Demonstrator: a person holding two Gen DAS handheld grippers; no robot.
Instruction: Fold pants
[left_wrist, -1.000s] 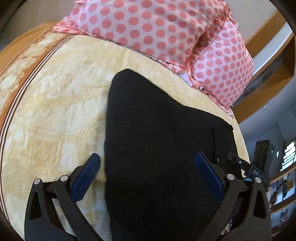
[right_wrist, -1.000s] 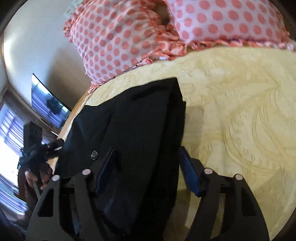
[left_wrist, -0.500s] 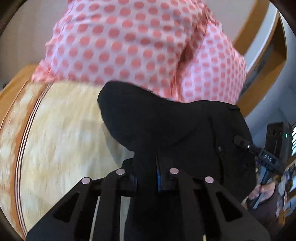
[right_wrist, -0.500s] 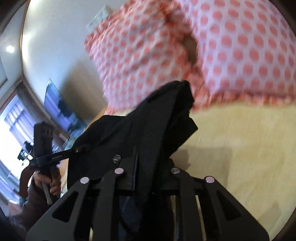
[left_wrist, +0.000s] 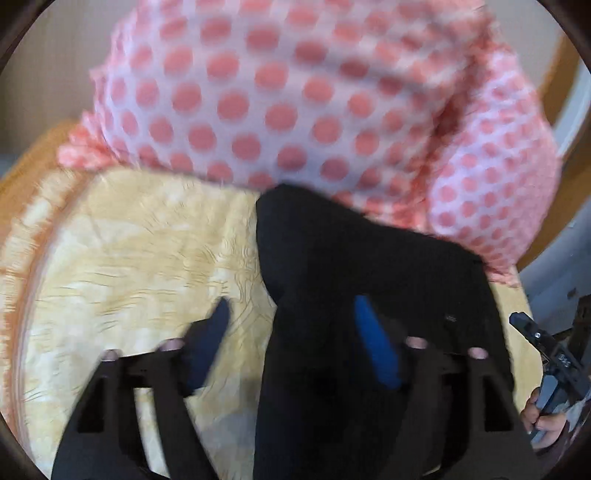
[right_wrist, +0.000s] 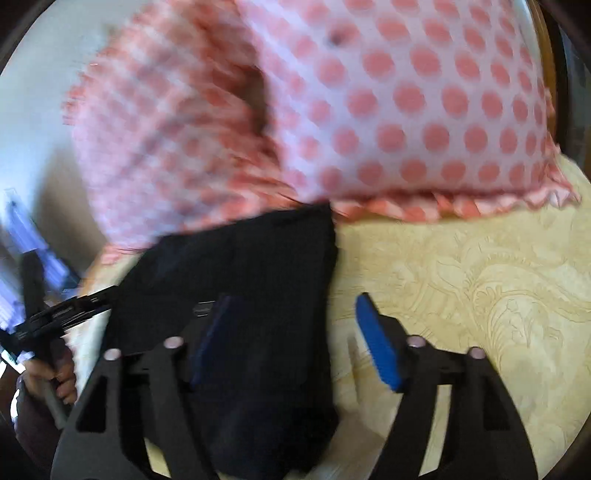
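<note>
Both hand-held grippers, left (left_wrist: 291, 332) and right (right_wrist: 291, 328), have released the black pants (left_wrist: 369, 266) and now gape open at lower centre. Loose folded cloth could slump against the dotted pillow (left_wrist: 295, 92).

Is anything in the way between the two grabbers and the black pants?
Nothing visible. Both grippers, left and right, are open right over the pants, which lie on the yellow bedspread. Each straddles one edge of the pants. The dotted pillows sit beyond the pants, not between.
</note>
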